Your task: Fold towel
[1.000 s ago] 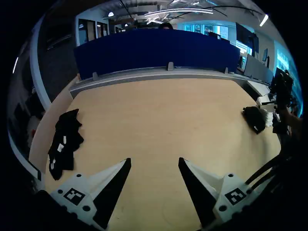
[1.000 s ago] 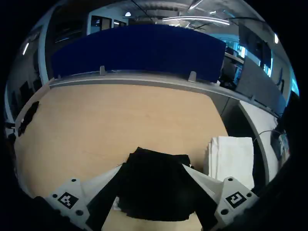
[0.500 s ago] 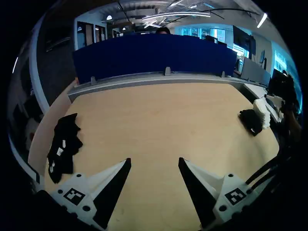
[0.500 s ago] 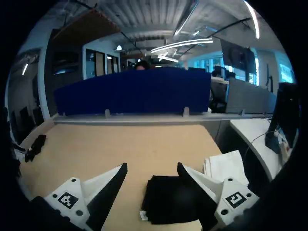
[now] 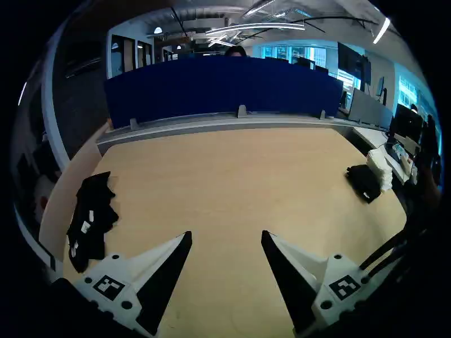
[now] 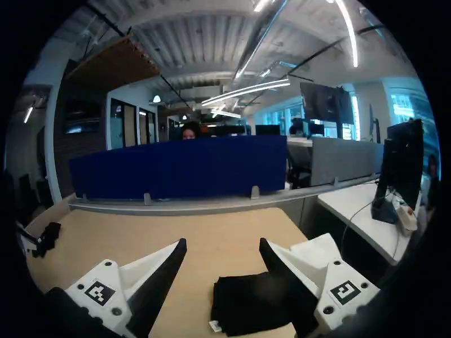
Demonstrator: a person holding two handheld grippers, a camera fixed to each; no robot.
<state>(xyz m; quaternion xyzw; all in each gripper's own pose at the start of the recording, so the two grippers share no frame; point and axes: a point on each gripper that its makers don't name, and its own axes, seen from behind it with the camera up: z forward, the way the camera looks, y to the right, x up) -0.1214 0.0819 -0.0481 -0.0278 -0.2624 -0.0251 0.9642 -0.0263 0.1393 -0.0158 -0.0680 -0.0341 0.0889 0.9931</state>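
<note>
- While its fingers stand wide apart with nothing between them, the right gripper (image 6: pixel 221 241) hangs just above the folded black towel (image 6: pixel 251 301).
- That towel lies flat on the worktop (image 6: pixel 169 236), just beside a white stack (image 5: pixel 380 166), probably set down as finished.
- Its long axis seems to run alongside the stack, from the near edge toward the blue divider (image 5: pixel 225 84).
- Equally wide and empty, the left gripper (image 5: pixel 225 233) hovers over bare worktop; crumpled dark cloths (image 5: pixel 90 217) wait far left.
</note>
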